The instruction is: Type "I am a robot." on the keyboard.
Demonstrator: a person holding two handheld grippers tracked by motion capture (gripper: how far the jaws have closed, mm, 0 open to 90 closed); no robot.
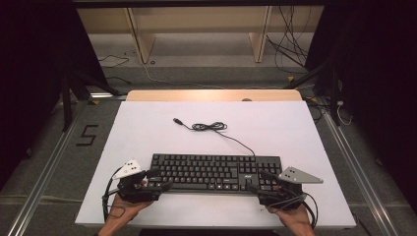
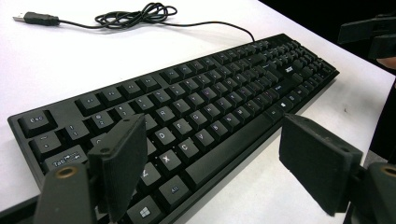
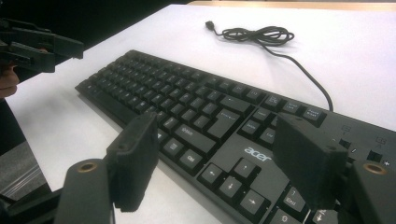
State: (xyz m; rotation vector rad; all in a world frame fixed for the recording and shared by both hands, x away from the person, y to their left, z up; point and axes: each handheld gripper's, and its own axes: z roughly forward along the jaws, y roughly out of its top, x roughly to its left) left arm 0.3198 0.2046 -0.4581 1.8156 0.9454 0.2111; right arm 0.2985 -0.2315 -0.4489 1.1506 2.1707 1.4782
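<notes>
White table [image 1: 147, 128] holds a flat black keyboard [image 1: 216, 172], cable [image 1: 209, 127] coiled behind.

Overhead forward-down view, 2 close tool views, shared keyboard [image 1: 215, 171]

Surroundings beyond the work
White table top [image 1: 147, 132] is backed by a wooden shelf unit [image 1: 199, 29]; loose cables [image 1: 290, 44] are seen on the floor.
</notes>
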